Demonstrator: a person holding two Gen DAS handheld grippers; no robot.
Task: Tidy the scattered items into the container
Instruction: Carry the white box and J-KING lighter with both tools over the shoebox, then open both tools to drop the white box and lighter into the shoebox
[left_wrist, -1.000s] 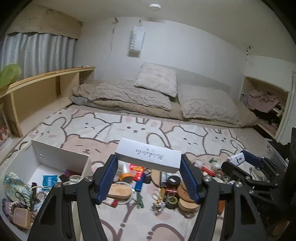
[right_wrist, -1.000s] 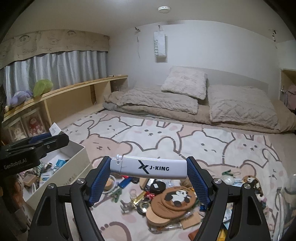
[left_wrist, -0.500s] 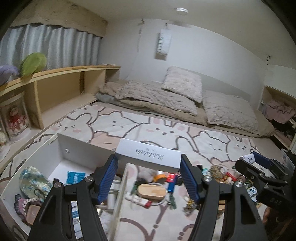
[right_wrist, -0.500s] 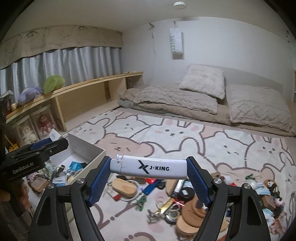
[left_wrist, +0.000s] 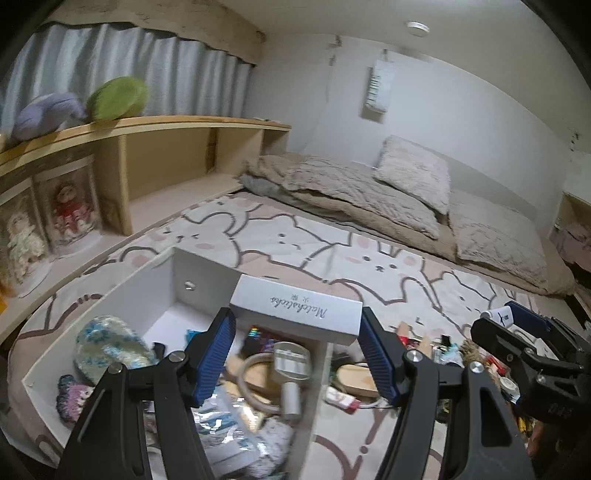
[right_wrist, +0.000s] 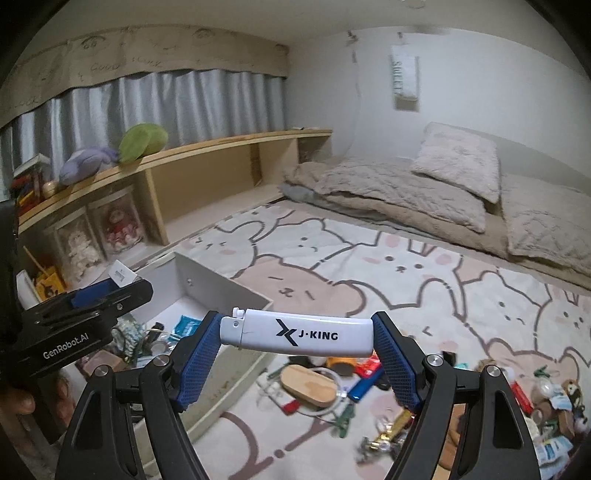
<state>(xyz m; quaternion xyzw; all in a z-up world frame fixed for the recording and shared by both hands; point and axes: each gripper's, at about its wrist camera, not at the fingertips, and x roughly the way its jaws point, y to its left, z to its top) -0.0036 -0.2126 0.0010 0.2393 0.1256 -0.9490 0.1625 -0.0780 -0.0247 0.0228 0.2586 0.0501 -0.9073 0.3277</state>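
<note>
Left gripper (left_wrist: 295, 350) clamps a white box (left_wrist: 295, 312) end to end between its blue pads, hanging right above the white container (left_wrist: 207, 277), over its cluttered inside. Right gripper (right_wrist: 295, 354) grips a white lighter (right_wrist: 295, 332) lengthwise, just off the container's right wall, above the rug (right_wrist: 424, 280). More scattered items (right_wrist: 321, 387) lie on the rug to the container's right.
</note>
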